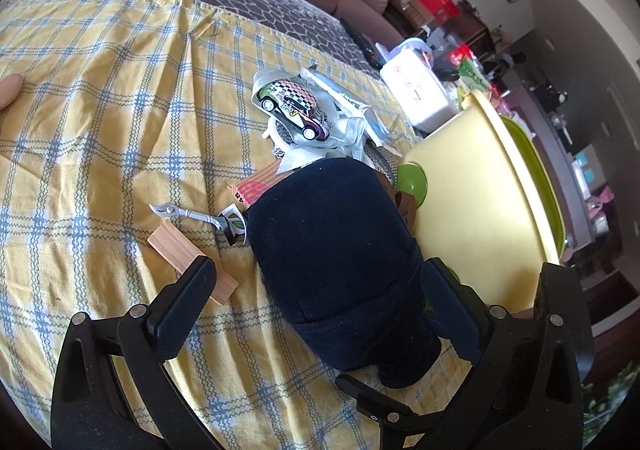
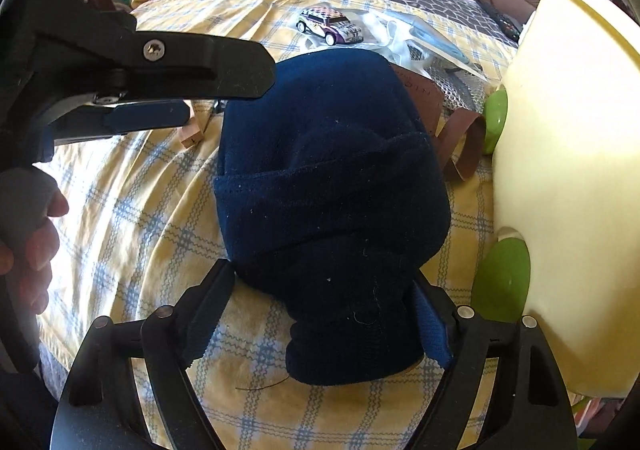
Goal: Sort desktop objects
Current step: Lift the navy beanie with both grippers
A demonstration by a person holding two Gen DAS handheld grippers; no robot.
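Note:
A navy knitted beanie lies flat on the yellow checked cloth. My left gripper is open and straddles the beanie's lower part, its left pad clear of the fabric. In the right wrist view the beanie fills the middle. My right gripper stands wide around its narrow near end, the right pad close against the knit and the left pad apart. The left gripper's fingers reach in from the upper left.
A large pale yellow bowl with green suction feet stands close on the right. Beyond the beanie lie a toy car, plastic bags and a brown strap. A wooden block and a silver toy lie left.

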